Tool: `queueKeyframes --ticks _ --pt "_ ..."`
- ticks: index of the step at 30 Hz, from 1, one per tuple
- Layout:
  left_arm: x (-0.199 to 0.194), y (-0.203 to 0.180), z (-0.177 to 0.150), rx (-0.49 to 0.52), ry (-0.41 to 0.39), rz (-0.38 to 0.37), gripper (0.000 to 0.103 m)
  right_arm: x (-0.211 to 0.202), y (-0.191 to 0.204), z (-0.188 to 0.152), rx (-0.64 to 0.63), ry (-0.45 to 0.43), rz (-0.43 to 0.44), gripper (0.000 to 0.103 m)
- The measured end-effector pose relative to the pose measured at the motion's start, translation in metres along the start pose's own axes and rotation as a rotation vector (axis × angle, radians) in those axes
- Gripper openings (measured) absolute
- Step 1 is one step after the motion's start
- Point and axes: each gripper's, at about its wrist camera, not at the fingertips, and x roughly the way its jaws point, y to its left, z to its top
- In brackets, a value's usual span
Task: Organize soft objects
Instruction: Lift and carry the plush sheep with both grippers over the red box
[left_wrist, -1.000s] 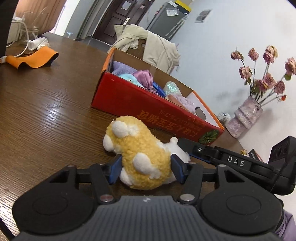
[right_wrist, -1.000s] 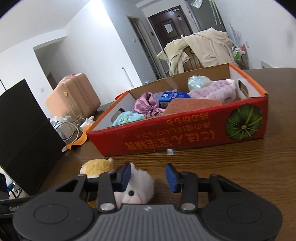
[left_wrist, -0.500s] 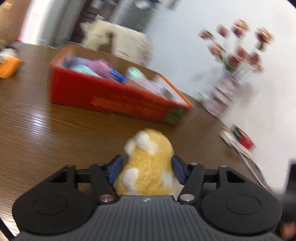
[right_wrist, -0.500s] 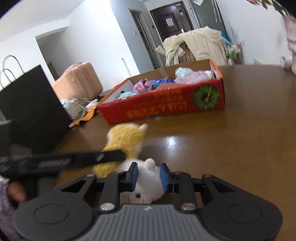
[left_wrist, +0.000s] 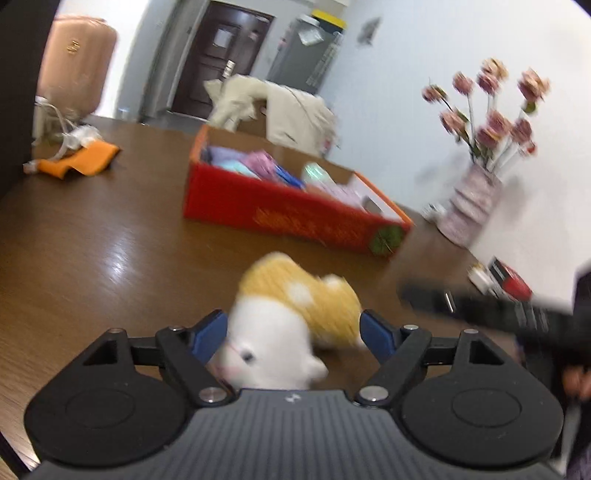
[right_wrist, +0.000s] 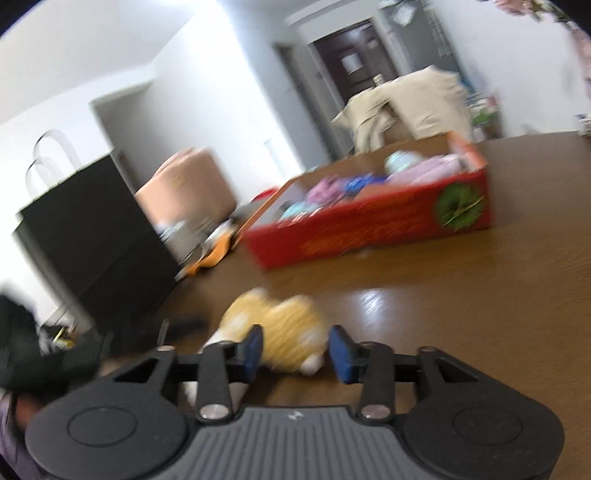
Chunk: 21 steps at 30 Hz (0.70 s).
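Note:
A yellow and white plush toy (left_wrist: 295, 306) lies on the brown table (left_wrist: 92, 258), its white face turned toward the left wrist camera. My left gripper (left_wrist: 291, 336) straddles it; its jaws are opening and the blue right pad stands clear of the fur. In the right wrist view the toy's yellow body (right_wrist: 284, 328) sits between the fingers of my right gripper (right_wrist: 297, 350), whose jaws are also opening, with a gap at the right pad. Beyond the toy stands a red cardboard box (left_wrist: 280, 210) (right_wrist: 369, 229) holding several soft things.
A vase of pink flowers (left_wrist: 472, 206) stands at the far right of the table, with a small red item (left_wrist: 509, 280) near it. An orange cloth (left_wrist: 85, 160) lies far left. A black paper bag (right_wrist: 85, 236) stands left. A beige coat (left_wrist: 273, 110) hangs behind the box.
Both grippers have widened around the plush toy. The toy has turned, so its white face now points at the left camera. Both views have drawn back from the red box.

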Motion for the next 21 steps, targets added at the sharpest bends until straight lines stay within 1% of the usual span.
queueKeyframes --ticks 3,5,8,10,11,12,13,15,16,17,19,20,21 --pt "0.005 -0.001 -0.006 0.014 0.009 0.022 0.081 0.009 0.001 0.011 -0.039 -0.04 -0.005 0.055" --pt "0.005 0.003 -0.007 0.013 0.007 0.04 0.08 0.022 0.006 0.016 -0.062 -0.054 0.009 0.057" --pt "-0.002 0.015 -0.007 0.023 -0.011 0.093 0.08 0.049 0.012 0.019 -0.085 -0.018 0.037 0.058" --pt "-0.008 0.027 -0.005 0.022 -0.029 0.147 0.081 0.059 0.018 0.013 -0.082 0.018 0.061 0.056" --pt "-0.012 0.034 -0.004 0.006 -0.04 0.173 0.081 0.061 0.02 0.01 -0.085 0.038 0.065 0.051" --pt "-0.015 0.041 -0.003 -0.015 -0.049 0.198 0.081 0.059 0.023 0.006 -0.094 0.051 0.049 0.042" --pt "-0.018 0.047 -0.001 -0.03 -0.056 0.218 0.081 0.058 0.025 0.002 -0.098 0.077 0.026 0.041" --pt "-0.023 0.056 0.001 -0.057 -0.07 0.252 0.081 0.047 0.028 -0.007 -0.072 0.11 0.015 0.042" --pt "-0.025 0.059 0.002 -0.08 -0.077 0.254 0.081 0.041 0.03 -0.01 -0.059 0.128 0.009 0.042" --pt "-0.028 0.064 0.003 -0.117 -0.088 0.233 0.081 0.034 0.034 -0.015 -0.065 0.133 0.022 0.042" --pt "-0.031 0.072 0.007 -0.207 -0.085 0.135 0.083 0.02 0.039 -0.02 -0.065 0.116 0.04 0.042" --pt "-0.029 0.075 0.009 -0.24 -0.074 0.085 0.083 0.016 0.041 -0.02 -0.065 0.098 0.039 0.042" --pt "-0.026 0.075 0.009 -0.256 -0.055 0.052 0.083 0.014 0.041 -0.019 -0.067 0.081 0.034 0.045"
